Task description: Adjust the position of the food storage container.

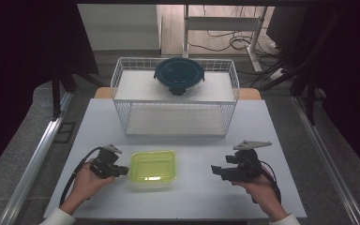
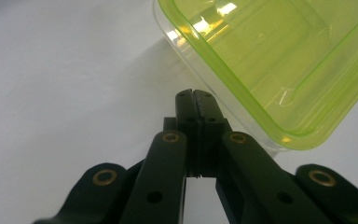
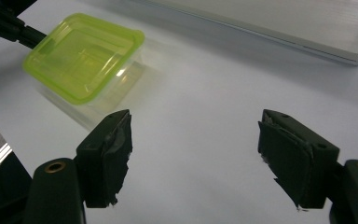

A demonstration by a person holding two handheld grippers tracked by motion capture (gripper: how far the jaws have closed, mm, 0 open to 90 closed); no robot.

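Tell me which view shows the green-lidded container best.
The high view: the whole green-lidded container lies on the table between both grippers. The right gripper view shows it whole but slanted and far off; the left gripper view crops it to one corner.

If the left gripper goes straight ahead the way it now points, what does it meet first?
Most likely the green-lidded container: the left gripper, fingers shut, points at its near side, just below the lid's edge. The tips seem almost there, though the remaining gap is hard to judge.
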